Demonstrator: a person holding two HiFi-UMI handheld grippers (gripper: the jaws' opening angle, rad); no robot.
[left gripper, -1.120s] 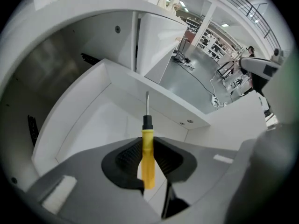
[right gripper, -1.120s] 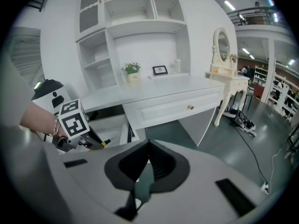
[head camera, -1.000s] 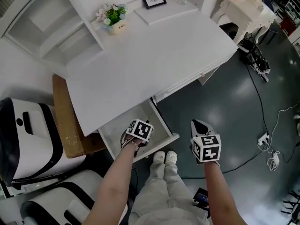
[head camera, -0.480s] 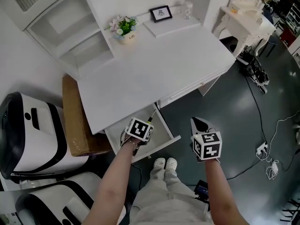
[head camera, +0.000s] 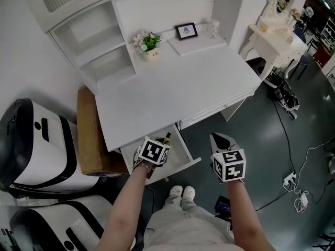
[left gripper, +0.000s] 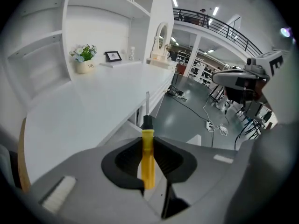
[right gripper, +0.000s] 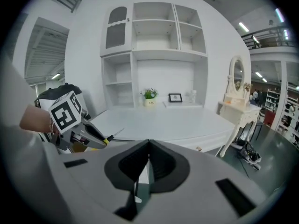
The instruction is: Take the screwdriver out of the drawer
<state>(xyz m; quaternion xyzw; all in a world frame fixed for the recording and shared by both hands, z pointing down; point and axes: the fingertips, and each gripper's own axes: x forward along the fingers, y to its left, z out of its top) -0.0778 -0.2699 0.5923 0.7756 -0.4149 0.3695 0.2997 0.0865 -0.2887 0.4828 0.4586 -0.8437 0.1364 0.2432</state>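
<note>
Screwdriver (left gripper: 148,157) showing yellow handle, blk collar, silver shaft. Desk (head camera: 172,95) all white. Floor (head camera: 261,140) dk grey. Box (head camera: 90,135) brown. Machine (head camera: 36,145) white w/ blk bands.

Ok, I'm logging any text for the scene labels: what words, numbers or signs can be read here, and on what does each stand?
No text reads clearly.
Pot: small dark lettering, too small to read.
Framed picture: print too blurred to read.
Left cube, right cube: black-and-white square markers, no words.
Screwdriver: no print shows on it.
</note>
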